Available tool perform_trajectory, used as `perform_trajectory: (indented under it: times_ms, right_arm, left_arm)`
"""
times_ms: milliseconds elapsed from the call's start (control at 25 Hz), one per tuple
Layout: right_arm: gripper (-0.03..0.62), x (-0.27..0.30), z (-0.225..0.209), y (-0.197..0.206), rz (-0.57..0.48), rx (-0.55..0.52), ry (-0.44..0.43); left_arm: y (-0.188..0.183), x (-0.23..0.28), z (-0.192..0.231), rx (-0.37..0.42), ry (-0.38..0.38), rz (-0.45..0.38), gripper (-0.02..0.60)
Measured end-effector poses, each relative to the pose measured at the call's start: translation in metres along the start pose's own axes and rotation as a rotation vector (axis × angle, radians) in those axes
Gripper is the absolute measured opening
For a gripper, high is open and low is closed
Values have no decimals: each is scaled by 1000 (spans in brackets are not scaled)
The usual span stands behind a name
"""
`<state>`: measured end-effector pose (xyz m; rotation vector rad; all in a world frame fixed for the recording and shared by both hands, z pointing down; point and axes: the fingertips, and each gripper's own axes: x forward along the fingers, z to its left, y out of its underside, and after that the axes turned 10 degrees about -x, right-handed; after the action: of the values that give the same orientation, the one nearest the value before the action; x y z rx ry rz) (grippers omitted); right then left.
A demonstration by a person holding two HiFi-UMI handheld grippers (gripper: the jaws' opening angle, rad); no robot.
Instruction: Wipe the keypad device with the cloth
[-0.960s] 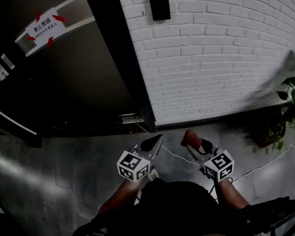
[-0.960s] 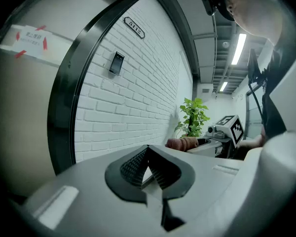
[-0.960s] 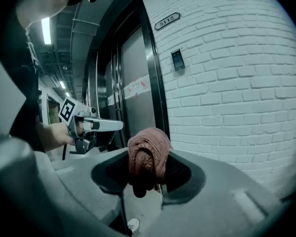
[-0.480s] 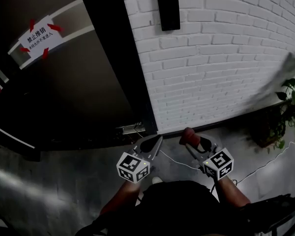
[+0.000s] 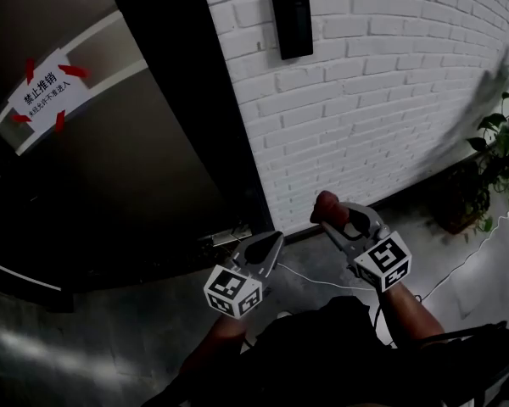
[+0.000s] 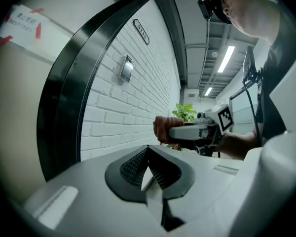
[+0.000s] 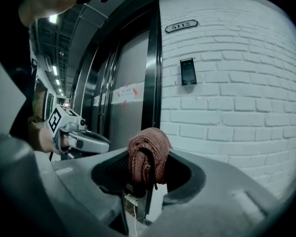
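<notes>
High on the brick wall (image 5: 390,100), beside the dark door (image 5: 153,168), the keypad (image 5: 292,22) now sits fuller in view. The right gripper (image 5: 338,216) has risen toward it but is well short, so wiping has yet to begin. It clenches the red cloth (image 5: 327,205), forearm angled upward. The left gripper (image 5: 274,240) hangs lower, jaws closed on nothing.

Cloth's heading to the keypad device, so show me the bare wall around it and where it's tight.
Bare white brick wall lies below and right of the keypad device, all the way to the plant; pass the cloth up there. It is tight on the left, where the black door frame runs beside the device.
</notes>
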<state>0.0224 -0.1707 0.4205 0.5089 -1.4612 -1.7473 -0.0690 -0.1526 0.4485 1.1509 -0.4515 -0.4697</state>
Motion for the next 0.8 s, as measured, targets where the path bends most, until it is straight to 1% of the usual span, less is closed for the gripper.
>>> perform_trajectory:
  times_ms: [120, 280, 520, 640, 720, 800]
  right_arm:
    - [147, 12, -29, -35, -37, -72, 29]
    - [147, 26, -69, -92, -115, -194, 47]
    - [147, 42, -124, -191, -252, -406, 94]
    - [147, 52, -153, -234, -319, -512, 141]
    - [147, 60, -170, -258, -346, -555, 171]
    - [147, 67, -184, -278, -367, -570, 193]
  left_arm:
    - [-3, 3, -3, 1, 21, 8, 17]
    - [-8, 8, -4, 17, 6, -2, 17]
    - [-10, 16, 2, 6, -77, -50, 17]
    - [-11, 22, 3, 1, -113, -71, 17]
    - [-10, 24, 2, -8, -137, -77, 17]
    - [-9, 24, 3, -14, -161, -80, 17]
